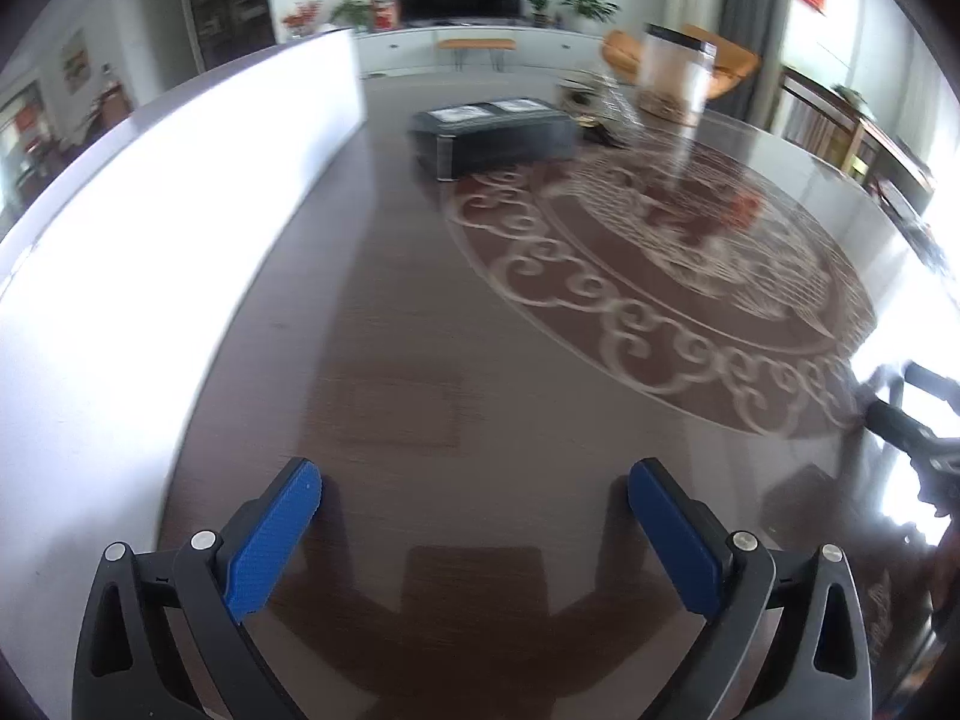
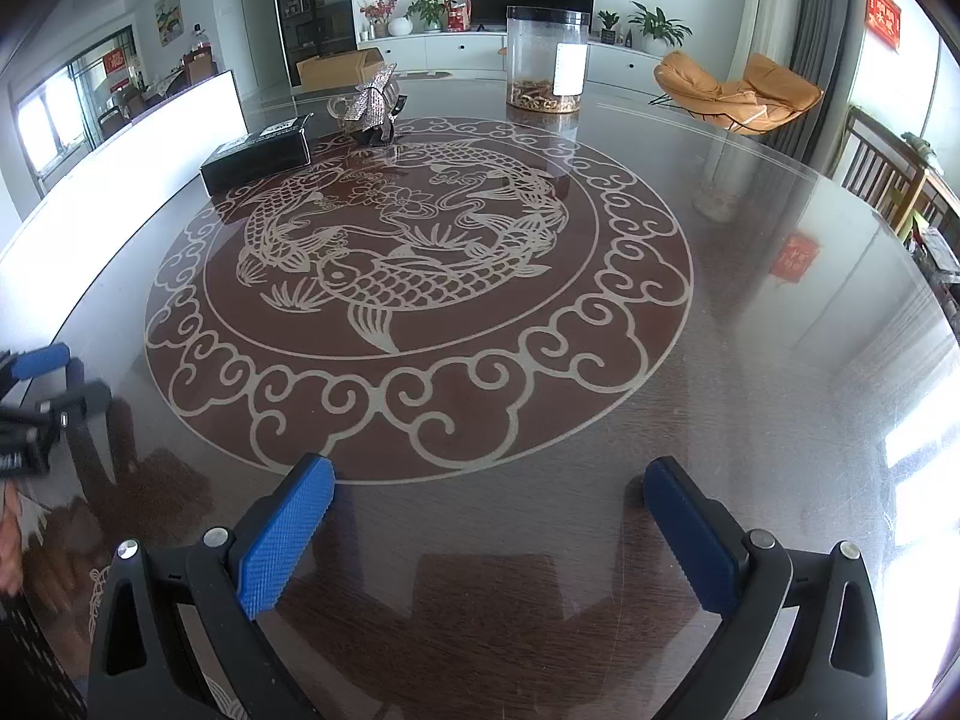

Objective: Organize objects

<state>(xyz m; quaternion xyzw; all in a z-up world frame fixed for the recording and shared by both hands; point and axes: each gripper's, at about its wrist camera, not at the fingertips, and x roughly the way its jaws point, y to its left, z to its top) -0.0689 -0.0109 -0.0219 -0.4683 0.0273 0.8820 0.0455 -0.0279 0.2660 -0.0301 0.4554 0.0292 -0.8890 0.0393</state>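
Dark glass over brown wood is all that lies between the blue pads of my left gripper (image 1: 474, 534), whose jaws stand spread wide with nothing in them; the white panel (image 1: 150, 228) runs along its left side. Ahead of it and a little to the right sits the black box (image 1: 492, 135), far up the table (image 1: 420, 360), its long axis lying across my line of reach rather than along it (the left view is smeared, so I cannot read the box's label). Further right, past the box, stands the clear jar (image 2: 545, 60) with brownish contents at its bottom, upright, and between box and jar a small shiny faceted ornament (image 2: 375, 105) I cannot identify. My right gripper (image 2: 489, 534) hovers over the near rim of the fish medallion (image 2: 420, 276), jaws likewise wide apart and empty. From it the box lies ahead and to the left, the jar almost straight ahead. I judge the left hand the nearer to the box, the right better lined up for the jar, and I would turn the left wrist to take the box across its short side.
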